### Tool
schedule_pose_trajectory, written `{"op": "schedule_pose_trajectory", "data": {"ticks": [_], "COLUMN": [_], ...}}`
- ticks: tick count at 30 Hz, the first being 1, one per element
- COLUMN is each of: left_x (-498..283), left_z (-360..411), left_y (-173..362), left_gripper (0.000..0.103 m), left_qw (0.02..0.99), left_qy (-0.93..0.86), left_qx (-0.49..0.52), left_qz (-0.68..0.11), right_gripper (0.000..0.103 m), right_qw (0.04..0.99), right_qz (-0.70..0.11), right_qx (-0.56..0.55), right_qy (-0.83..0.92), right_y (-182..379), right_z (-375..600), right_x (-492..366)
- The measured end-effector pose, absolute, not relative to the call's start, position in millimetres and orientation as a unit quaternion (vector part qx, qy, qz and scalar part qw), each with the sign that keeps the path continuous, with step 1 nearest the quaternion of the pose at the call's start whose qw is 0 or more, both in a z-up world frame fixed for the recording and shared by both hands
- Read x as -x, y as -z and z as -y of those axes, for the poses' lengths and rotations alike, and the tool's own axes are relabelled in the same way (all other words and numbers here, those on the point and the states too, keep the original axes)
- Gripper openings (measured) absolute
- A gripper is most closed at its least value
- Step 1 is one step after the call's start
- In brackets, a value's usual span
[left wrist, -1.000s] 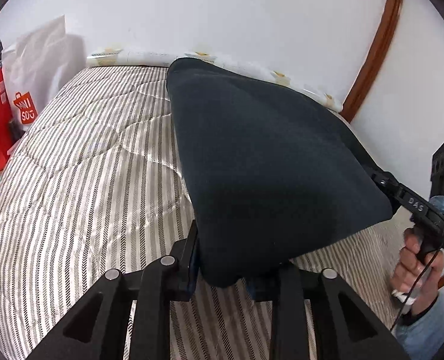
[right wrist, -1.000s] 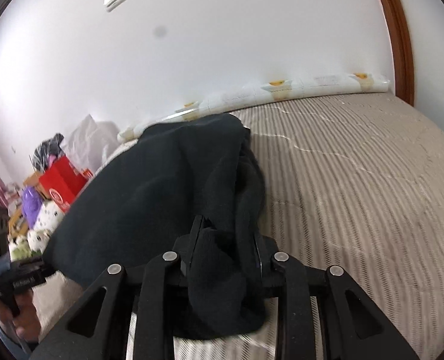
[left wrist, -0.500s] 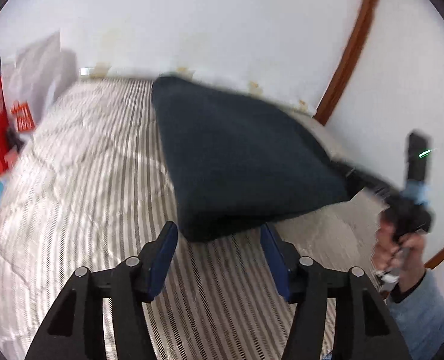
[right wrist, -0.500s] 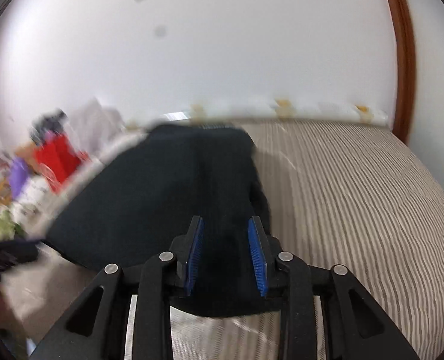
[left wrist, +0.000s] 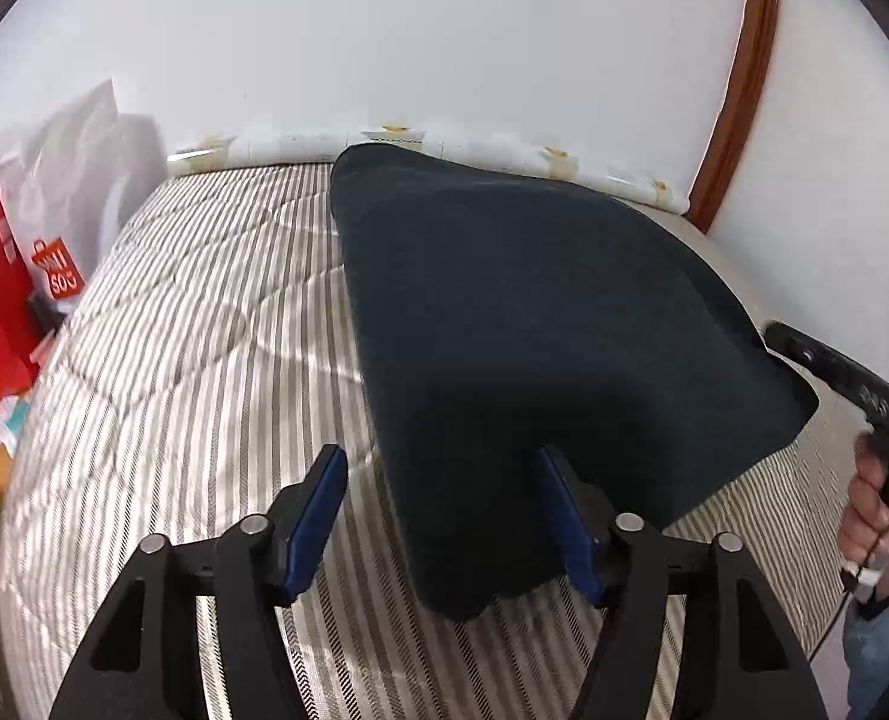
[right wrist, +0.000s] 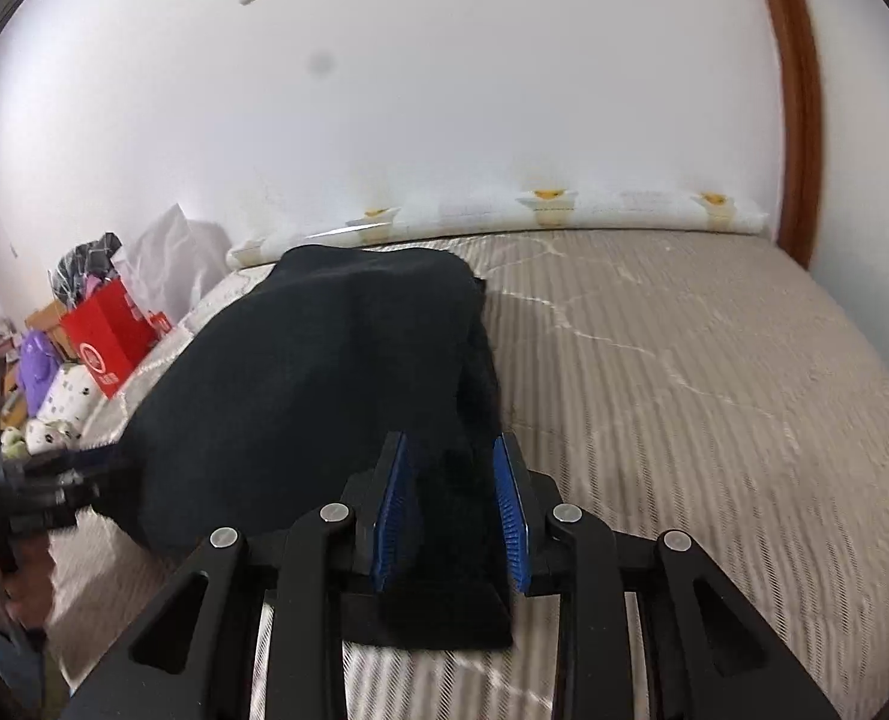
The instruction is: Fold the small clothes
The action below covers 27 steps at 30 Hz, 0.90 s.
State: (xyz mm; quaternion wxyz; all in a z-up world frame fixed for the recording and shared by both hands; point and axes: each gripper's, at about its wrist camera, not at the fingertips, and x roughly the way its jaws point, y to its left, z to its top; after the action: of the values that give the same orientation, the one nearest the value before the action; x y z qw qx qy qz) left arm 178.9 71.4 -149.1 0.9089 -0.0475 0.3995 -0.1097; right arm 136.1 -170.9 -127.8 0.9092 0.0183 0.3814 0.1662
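A dark navy garment (left wrist: 522, 324) lies folded on the striped bed (left wrist: 192, 360); it also shows in the right wrist view (right wrist: 324, 384). My left gripper (left wrist: 444, 498) is open, its blue pads apart on either side of the garment's near left corner. My right gripper (right wrist: 450, 498) is open, with the garment's near right corner lying loose between its blue pads. The right gripper's black body (left wrist: 840, 378) and the hand holding it show at the right edge of the left wrist view.
A rolled white pad (right wrist: 534, 210) lines the wall at the bed's far edge. Red and white shopping bags (left wrist: 12, 276) and soft toys (right wrist: 48, 396) stand off the bed's left side. A wooden door frame (left wrist: 738, 84) is at the far right.
Both grippers were shut on the garment's near corners a second ago. They have opened and let it go, and the garment has settled onto the bed.
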Motion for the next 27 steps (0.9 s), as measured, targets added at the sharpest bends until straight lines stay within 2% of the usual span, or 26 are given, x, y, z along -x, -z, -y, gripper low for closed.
{"op": "schedule_pose_trajectory", "data": {"ticks": [3, 5, 6, 10, 15, 21, 23, 25, 27], "left_x": [-177, -178, -178, -178, -182, -197, -207, -215, -223], "left_z": [-78, -79, -78, -74, -73, -76, -76, -77, -79], "left_y": [150, 150, 150, 149, 146, 130, 126, 122, 118], "left_gripper": [0.065, 0.066, 0.067, 0.067, 0.067, 0.065, 0.065, 0.065, 0.065], "left_qw": [0.904, 0.903, 0.904, 0.904, 0.904, 0.91, 0.91, 0.911, 0.912], "left_qy": [0.119, 0.119, 0.118, 0.12, 0.125, 0.106, 0.093, 0.089, 0.089], "left_qx": [0.063, 0.057, 0.053, 0.046, 0.042, 0.036, 0.034, 0.036, 0.043], "left_qz": [-0.406, -0.408, -0.408, -0.408, -0.406, -0.399, -0.402, -0.401, -0.399], "right_gripper": [0.027, 0.007, 0.005, 0.003, 0.003, 0.009, 0.016, 0.03, 0.037], "right_qw": [0.901, 0.893, 0.891, 0.903, 0.892, 0.896, 0.893, 0.888, 0.88], "right_qz": [-0.398, -0.414, -0.415, -0.373, -0.416, -0.413, -0.419, -0.431, -0.447], "right_qx": [-0.022, -0.031, -0.036, -0.091, -0.049, -0.016, -0.011, -0.011, -0.014], "right_qy": [-0.172, -0.172, -0.179, -0.194, -0.17, -0.165, -0.164, -0.161, -0.16], "right_y": [139, 146, 146, 127, 139, 114, 112, 113, 117], "right_z": [158, 153, 155, 185, 186, 171, 164, 158, 152], "right_x": [-154, -167, -171, -166, -171, -189, -201, -217, -234]}}
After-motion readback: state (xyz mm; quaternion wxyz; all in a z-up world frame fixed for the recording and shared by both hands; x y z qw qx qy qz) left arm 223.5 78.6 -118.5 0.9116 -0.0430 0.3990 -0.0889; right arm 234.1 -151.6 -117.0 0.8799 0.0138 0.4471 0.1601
